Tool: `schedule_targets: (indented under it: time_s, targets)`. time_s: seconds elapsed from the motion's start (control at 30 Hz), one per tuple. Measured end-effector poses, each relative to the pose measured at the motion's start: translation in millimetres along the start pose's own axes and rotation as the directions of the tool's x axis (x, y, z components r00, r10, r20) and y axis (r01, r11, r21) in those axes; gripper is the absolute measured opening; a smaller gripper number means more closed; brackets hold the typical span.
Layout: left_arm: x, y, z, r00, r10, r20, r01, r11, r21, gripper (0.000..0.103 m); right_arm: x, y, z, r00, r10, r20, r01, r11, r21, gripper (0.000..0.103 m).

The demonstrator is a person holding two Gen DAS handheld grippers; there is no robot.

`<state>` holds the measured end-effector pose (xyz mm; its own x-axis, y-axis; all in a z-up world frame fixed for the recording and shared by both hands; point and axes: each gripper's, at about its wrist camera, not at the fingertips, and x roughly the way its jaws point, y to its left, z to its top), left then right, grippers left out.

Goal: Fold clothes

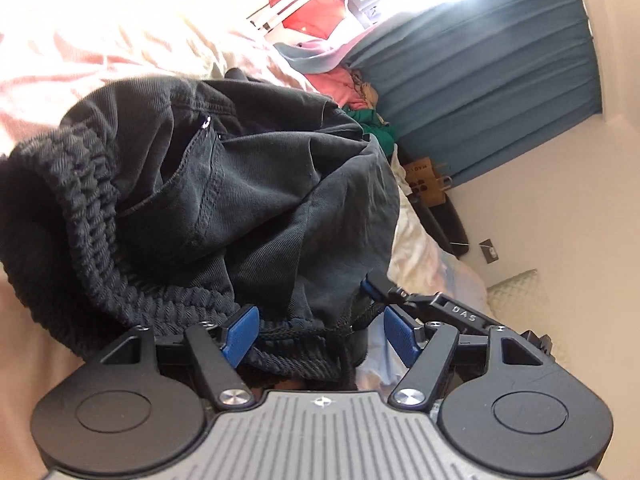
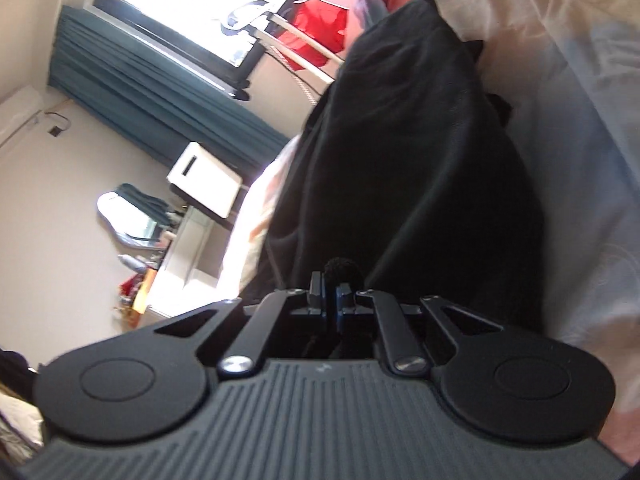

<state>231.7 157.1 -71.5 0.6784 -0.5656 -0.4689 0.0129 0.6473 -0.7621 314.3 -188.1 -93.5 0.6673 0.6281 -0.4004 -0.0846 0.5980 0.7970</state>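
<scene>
Dark grey-black trousers (image 1: 240,184) with an elastic ribbed waistband (image 1: 92,216) and a pocket lie bunched on the bed. My left gripper (image 1: 320,320) is open, its blue pads (image 1: 240,332) wide apart, with the waistband and drawstring lying between them. In the left wrist view my right gripper (image 1: 376,284) pinches the trousers' edge just to the right. In the right wrist view, that right gripper (image 2: 330,286) is shut on a bunched bit of the trousers (image 2: 408,168), which stretch away from it in shadow.
The bed is covered with a pale pink and cream duvet (image 1: 100,40). A heap of coloured clothes (image 1: 360,100) lies at its far end near the teal curtains (image 1: 500,80). A drying rack with a red garment (image 2: 320,32) stands by the window.
</scene>
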Motion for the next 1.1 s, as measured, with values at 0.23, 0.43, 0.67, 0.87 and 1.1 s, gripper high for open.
schedule_targets:
  time_s: [0.23,0.43,0.67,0.87,1.1]
  targets:
    - [-5.2,-20.5,-19.0,0.998,0.055,0.015,-0.056,0.992,0.111,0.071,-54.5,-8.3,-21.2,1.000,-0.007,0.011,0.007,1.000,0.006,0.075]
    - [-13.8,-51.5,-56.6,0.999,0.053,-0.002,-0.050,0.954,0.296,0.071,-113.7,22.0,-38.3,0.982,-0.189,-0.004,0.185,0.966,-0.180,0.077]
    - [1.8,-81.7,-113.3,0.990,0.143,0.011,-0.128,0.841,0.525,0.075,-147.5,3.8,-61.9,0.963,-0.271,0.004,0.268,0.950,-0.162,0.077]
    - [47.8,-68.3,-135.1,0.927,0.358,0.112,-0.349,0.715,0.606,0.056,-129.6,-0.5,-58.2,0.954,-0.299,0.001,0.294,0.936,-0.196,0.077]
    - [38.9,-65.9,-127.2,0.912,0.375,0.169,-0.401,0.720,0.567,0.006,-120.7,-9.5,-57.2,0.950,-0.310,-0.041,0.298,0.937,-0.183,0.076]
